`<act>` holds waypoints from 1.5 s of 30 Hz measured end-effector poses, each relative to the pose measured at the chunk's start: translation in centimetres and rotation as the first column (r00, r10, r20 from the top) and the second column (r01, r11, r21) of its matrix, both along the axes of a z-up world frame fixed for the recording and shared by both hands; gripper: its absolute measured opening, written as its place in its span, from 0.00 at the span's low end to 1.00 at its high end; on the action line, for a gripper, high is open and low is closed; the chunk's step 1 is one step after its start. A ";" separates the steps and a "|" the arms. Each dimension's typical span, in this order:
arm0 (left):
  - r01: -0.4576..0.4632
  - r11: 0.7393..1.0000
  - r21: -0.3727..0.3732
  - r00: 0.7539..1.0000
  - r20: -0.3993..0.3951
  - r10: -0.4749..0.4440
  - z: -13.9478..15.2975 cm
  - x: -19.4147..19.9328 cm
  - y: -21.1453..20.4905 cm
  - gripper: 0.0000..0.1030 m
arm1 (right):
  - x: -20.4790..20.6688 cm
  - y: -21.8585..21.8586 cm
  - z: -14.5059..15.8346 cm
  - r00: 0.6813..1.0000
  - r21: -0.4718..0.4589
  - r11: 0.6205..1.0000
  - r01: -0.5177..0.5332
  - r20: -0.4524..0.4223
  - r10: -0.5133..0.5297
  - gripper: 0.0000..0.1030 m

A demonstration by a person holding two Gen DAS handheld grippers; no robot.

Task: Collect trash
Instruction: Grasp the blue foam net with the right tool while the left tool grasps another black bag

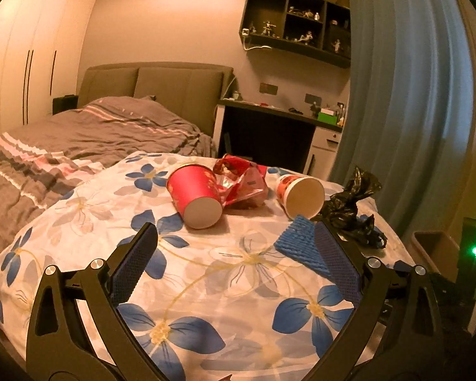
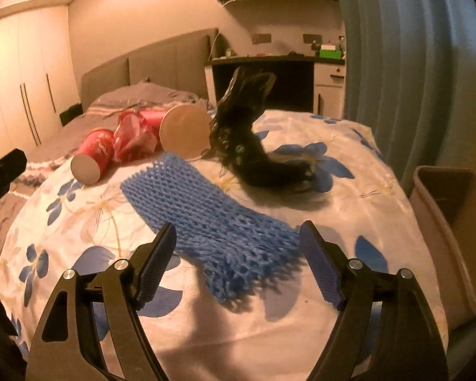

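Trash lies on a floral cover (image 1: 238, 279). Two red paper cups lie on their sides (image 1: 195, 195) (image 1: 300, 195) with a crumpled red wrapper (image 1: 241, 182) between them. A blue foam net sleeve (image 2: 212, 219) lies flat, and a crumpled black plastic bag (image 2: 250, 133) stands behind it. My left gripper (image 1: 236, 238) is open and empty, short of the cups. My right gripper (image 2: 238, 238) is open, its jaws on either side of the near end of the blue sleeve, just above it.
A brown bin (image 2: 453, 222) stands beside the bed at the right, also showing in the left wrist view (image 1: 434, 247). A grey striped bed (image 1: 79, 139), a desk (image 1: 269, 117) and a blue curtain (image 1: 406, 95) lie beyond.
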State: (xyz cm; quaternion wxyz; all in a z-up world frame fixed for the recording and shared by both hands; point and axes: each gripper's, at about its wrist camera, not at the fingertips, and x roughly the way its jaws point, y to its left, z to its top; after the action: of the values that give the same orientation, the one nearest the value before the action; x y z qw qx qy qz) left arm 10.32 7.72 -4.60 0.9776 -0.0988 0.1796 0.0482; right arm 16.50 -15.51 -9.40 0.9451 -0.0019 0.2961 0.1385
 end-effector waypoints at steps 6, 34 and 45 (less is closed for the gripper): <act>0.012 1.000 -0.002 1.000 -0.005 -0.012 -0.1 -0.1 0.2 0.94 | 0.6 0.4 -0.7 0.998 -0.002 0.999 -0.032 -0.051 0.031 0.51; 0.246 0.969 0.022 0.969 -0.006 -0.246 -0.1 3.4 -9.5 0.93 | -8.0 -11.8 5.1 0.971 0.085 0.985 0.152 0.176 -0.165 0.10; 0.308 0.951 0.017 0.945 -0.124 -0.304 -1.3 9.7 -13.8 0.67 | -8.5 -14.8 4.8 0.959 0.141 0.970 0.196 0.177 -0.219 0.10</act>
State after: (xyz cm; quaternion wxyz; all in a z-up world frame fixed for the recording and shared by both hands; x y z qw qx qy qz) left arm 20.07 -6.12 -5.91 0.9622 -0.0490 0.2503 -0.0951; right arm 8.03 -30.28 -4.63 0.9768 0.0735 0.1933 0.0553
